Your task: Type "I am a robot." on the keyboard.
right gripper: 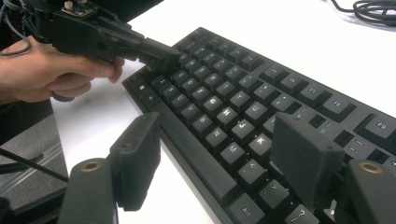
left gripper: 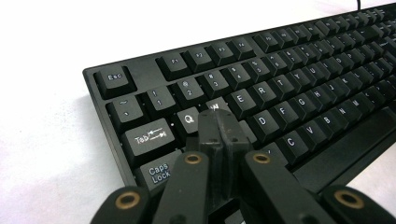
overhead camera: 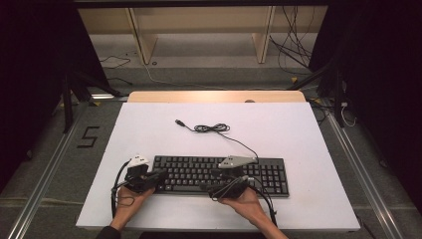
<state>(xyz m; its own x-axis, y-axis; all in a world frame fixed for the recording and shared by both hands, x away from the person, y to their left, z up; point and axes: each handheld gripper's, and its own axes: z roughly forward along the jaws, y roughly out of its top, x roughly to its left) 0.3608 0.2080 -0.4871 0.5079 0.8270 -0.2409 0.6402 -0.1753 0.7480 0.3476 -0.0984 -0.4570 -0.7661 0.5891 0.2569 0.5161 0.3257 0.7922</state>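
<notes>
Black keyboard (overhead camera: 219,174) lies on the white surface (overhead camera: 298,134); the clenched left gripper (left gripper: 218,122) pokes keys near W, the right gripper (right gripper: 219,154) hovers released, likely pressing next.

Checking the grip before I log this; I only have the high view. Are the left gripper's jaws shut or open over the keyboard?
Observer: The left gripper is shut, its tips joined over the keyboard, at the W key.
Operator: Right one?
Observer: The right gripper is open, nothing between its jaws, one jaw on each side of the J and K keys.
Operator: Is the cable plugged in?
Observer: The cable lies loosely coiled behind the keyboard, its plug end free on the white table.
</notes>
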